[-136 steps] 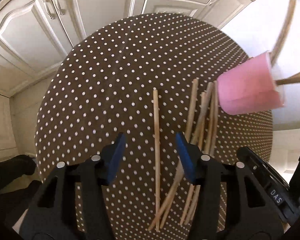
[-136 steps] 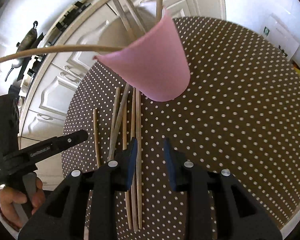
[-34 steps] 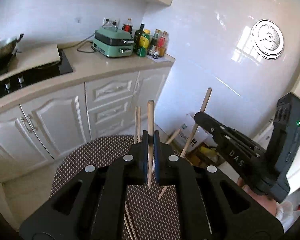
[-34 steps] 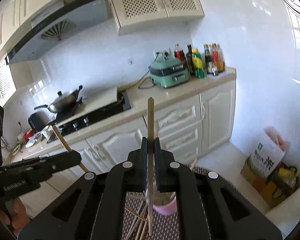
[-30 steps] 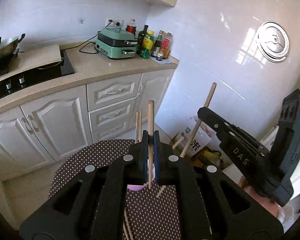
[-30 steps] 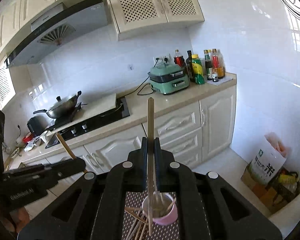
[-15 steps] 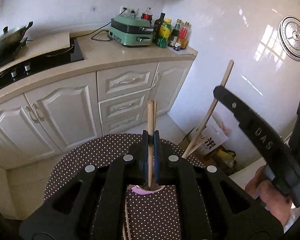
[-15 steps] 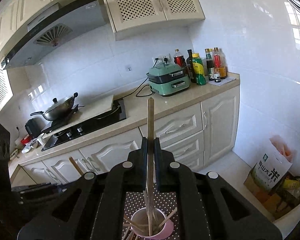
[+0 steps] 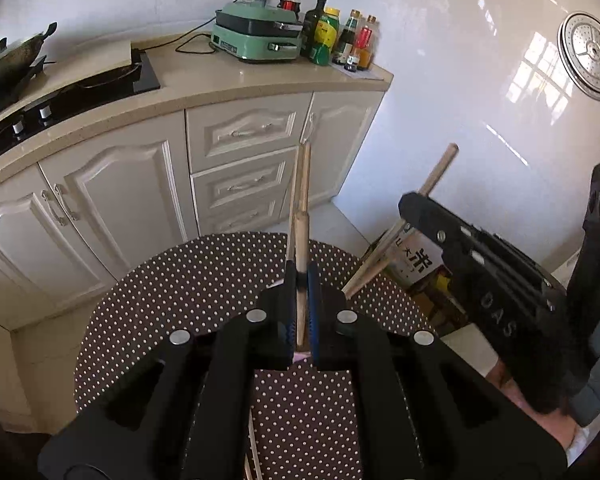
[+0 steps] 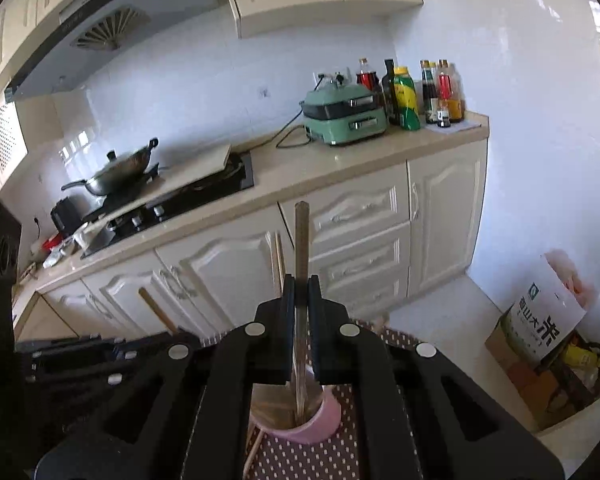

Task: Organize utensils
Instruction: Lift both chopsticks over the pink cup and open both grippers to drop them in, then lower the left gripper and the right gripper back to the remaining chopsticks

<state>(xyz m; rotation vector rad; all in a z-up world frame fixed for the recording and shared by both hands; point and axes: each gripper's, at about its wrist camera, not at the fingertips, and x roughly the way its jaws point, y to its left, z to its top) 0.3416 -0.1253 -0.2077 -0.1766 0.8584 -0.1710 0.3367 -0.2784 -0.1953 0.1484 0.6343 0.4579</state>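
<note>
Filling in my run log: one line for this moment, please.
left gripper: shut on chopstick | right gripper: shut on chopstick, over pink cup

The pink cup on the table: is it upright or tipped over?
Upright: the pink cup stands with its mouth upward, chopsticks inside, on the dotted table.

Black grippers (image 9: 301,280), blue-padded fingers (image 9: 313,300), silver screws.

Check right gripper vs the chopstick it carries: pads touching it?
Touching. The right wrist view shows the right gripper with both pads closed flush on the upright chopstick, no gap either side; its lower end drops into the pink cup.
</note>
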